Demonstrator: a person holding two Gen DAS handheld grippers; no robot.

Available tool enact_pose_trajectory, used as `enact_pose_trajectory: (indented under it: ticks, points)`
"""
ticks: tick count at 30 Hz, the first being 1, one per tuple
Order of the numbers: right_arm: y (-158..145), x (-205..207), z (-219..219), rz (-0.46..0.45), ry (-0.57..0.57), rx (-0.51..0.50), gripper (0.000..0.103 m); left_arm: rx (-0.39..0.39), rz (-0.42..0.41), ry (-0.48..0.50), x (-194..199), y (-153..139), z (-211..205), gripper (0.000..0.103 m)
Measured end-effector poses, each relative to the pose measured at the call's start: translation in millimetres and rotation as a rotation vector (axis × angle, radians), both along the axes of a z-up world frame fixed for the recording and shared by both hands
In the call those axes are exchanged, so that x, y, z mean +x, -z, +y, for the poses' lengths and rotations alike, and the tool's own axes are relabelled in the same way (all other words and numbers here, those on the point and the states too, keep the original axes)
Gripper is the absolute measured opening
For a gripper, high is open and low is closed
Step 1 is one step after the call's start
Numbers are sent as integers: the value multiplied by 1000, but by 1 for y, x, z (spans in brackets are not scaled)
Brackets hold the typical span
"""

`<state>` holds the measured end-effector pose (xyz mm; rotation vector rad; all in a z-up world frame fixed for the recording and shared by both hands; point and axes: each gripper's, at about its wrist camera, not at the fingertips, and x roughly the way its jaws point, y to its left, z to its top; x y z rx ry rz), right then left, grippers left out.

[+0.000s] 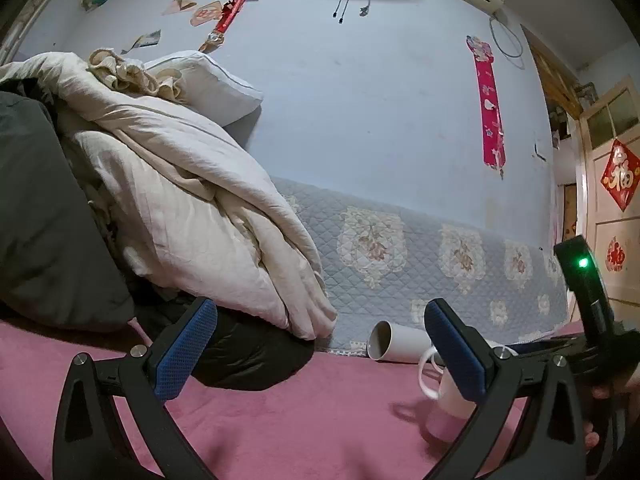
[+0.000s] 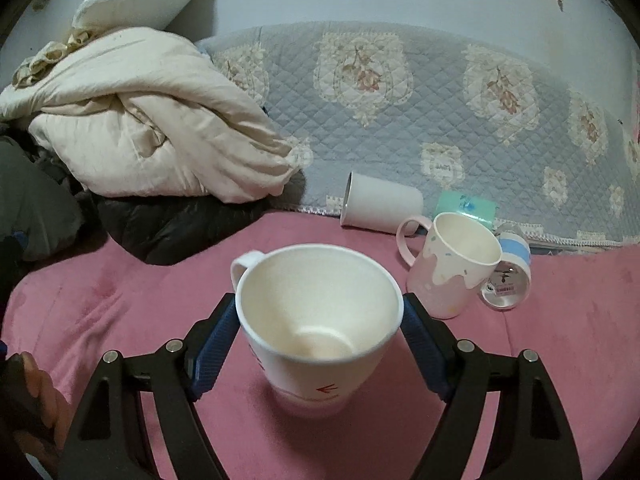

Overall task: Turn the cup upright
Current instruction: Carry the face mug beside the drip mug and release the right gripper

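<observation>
A pink blanket (image 2: 120, 300) covers the bed, bedding heaped at the wall. The white cup (image 2: 316, 320) stands upright on it, mouth up, between the pads of the right gripper (image 2: 320, 344), which look to be touching its sides; letting go seems all that remains. A tumbler (image 2: 380, 204) lies on its side behind. The left gripper (image 1: 320, 348) hangs spread, holding nothing.

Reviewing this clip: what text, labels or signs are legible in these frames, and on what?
"福": red diamond paper on the door.
Red arrow mark, red print beside it blurred: white cup between the right gripper jaws.
Barcode sticker, unreadable: blue-striped cup lying on its side.
Pink wall banner: no readable characters.
</observation>
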<state>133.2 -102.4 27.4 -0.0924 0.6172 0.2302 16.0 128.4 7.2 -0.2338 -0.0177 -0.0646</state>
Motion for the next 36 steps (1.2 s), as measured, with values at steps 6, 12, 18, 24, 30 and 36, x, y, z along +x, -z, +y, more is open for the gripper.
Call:
enact_pose_trajectory:
  ticks: [6, 12, 18, 24, 30, 36]
  points:
    - [16, 1, 0, 55, -6, -2, 82, 30, -9, 2, -3, -1, -7, 103]
    - [23, -22, -3, -74, 0, -18, 87, 67, -4, 8, -2, -2, -14, 103]
    - [21, -65, -34, -382, 16, 118, 103, 165, 25, 8, 3, -4, -35, 103]
    - [18, -98, -24, -669, 89, -221, 103, 236, 54, -14, 5, -4, -50, 103]
    - [34, -83, -51, -514, 90, -136, 103, 281, -2, -25, -8, -5, -59, 103]
    - [35, -84, -84, -486, 154, -7, 103, 328, -5, -31, -8, -6, -69, 103]
